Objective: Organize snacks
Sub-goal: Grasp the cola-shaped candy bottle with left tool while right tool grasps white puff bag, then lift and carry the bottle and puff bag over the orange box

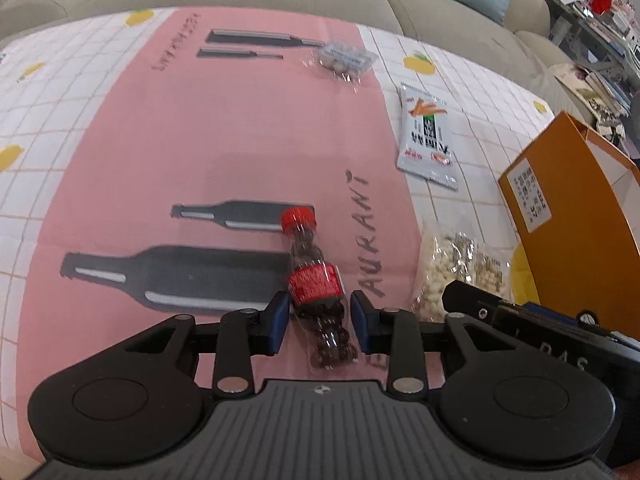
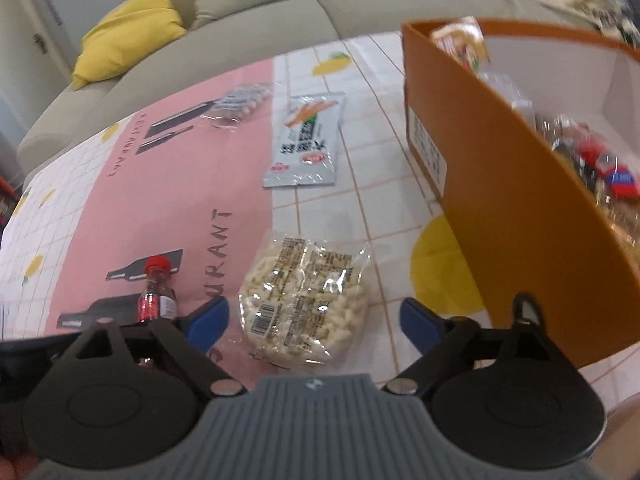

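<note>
Left wrist: ribbed clear plastic bottle [image 1: 320, 296], crinkly puffed-snack bag [image 1: 460, 272], glossy tablecloth [image 1: 180, 128]

Both wrist cameras look steeply down, close (sharing the tablecloth [image 1: 200, 140]).

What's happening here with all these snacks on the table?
A person with two handheld grippers is sorting snacks into an orange box that already holds some. The left gripper straddles a small red-capped bottle lying on the cloth, without squeezing it. The right gripper is wide open over a clear bag of white puffs.
</note>
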### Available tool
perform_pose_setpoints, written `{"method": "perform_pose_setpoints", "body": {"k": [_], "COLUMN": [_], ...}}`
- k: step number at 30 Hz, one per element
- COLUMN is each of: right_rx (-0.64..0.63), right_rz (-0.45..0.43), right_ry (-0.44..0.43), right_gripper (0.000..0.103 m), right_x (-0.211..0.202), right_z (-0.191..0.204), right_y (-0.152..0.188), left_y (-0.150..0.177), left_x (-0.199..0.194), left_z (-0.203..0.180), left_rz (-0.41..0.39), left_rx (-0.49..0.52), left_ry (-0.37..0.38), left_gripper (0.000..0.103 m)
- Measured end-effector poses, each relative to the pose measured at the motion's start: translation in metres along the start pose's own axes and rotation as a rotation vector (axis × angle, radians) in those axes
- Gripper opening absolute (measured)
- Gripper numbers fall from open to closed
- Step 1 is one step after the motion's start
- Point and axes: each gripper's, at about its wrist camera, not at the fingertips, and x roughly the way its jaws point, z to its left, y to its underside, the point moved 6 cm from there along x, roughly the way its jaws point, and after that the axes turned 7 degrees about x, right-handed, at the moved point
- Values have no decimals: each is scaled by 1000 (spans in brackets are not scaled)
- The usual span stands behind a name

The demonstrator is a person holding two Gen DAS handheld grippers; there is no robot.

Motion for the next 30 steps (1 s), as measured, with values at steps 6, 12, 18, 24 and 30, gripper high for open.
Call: {"method": "perform_pose_setpoints", "body": {"k": [6, 12, 18, 24, 30], "right_rx": [28, -35, -76, -170, -200], "right_rz": [-16, -46, -19, -22, -47], "right_ry": [0, 1, -15, 19, 25], "right_gripper": [93, 93, 92, 91, 88], "right_x": [10, 13, 21, 26, 26], "right_z": [2, 2, 11, 18, 13], "right_y": [-6, -3, 0, 6, 6], "left_y": [-4, 1, 4, 2, 1], "left_x": [0, 7, 8, 6, 12], "left_z": [11, 11, 15, 21, 14], "left_rz": [-45, -33, -15, -60, -61], "left_rx": [-59, -45, 35, -5, 49], "left_ry": [-15, -27, -157, -128, -157], "left_gripper": [59, 59, 50, 50, 42]}}
